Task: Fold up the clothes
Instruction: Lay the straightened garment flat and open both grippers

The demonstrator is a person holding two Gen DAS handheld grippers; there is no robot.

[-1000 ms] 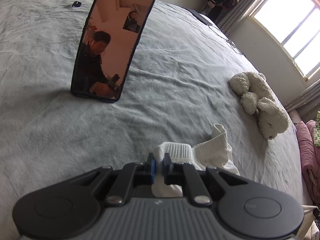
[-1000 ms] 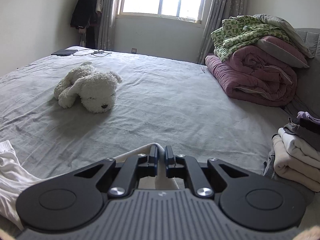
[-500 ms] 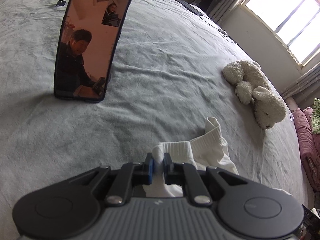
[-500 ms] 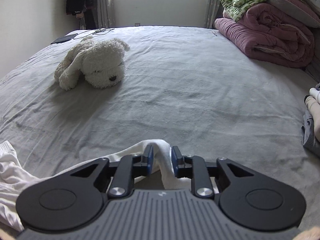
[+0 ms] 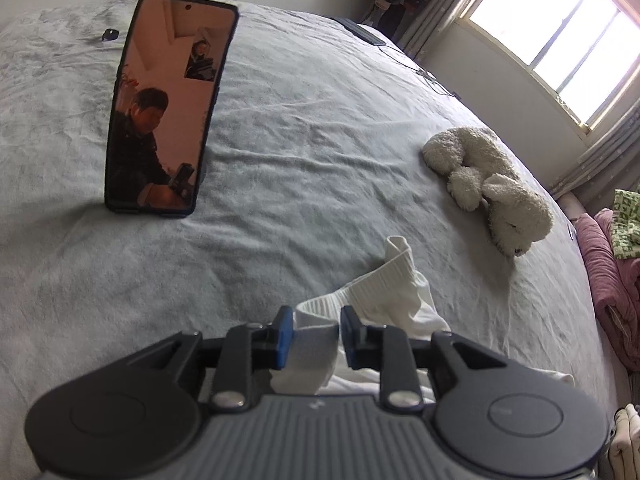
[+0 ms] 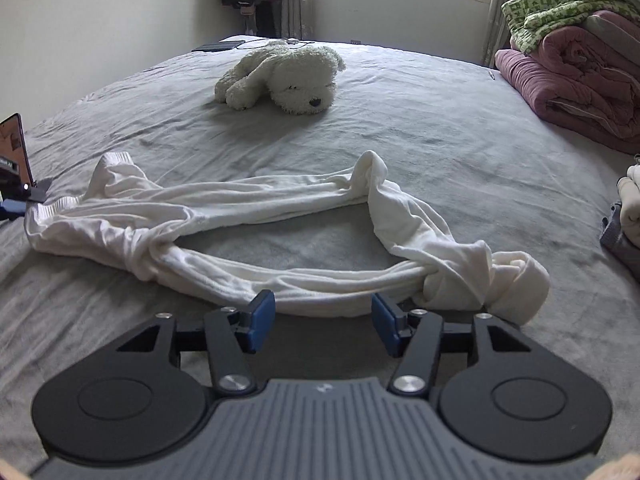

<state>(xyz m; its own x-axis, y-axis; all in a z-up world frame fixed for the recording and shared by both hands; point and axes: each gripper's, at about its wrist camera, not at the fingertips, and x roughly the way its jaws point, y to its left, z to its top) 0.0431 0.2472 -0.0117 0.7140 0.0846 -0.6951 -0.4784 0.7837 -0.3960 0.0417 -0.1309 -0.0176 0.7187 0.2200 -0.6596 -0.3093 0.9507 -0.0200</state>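
Left gripper (image 5: 313, 330) parted around white pants (image 6: 256, 216) waistband, right gripper (image 6: 323, 322) wide open, empty

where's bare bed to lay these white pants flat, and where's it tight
Free: grey sheet between the white pants and the plush dog, running right toward the maroon quilt; also the small patch the pants ring. Tight: the right edge by the folded pile, and the left by the propped phone.
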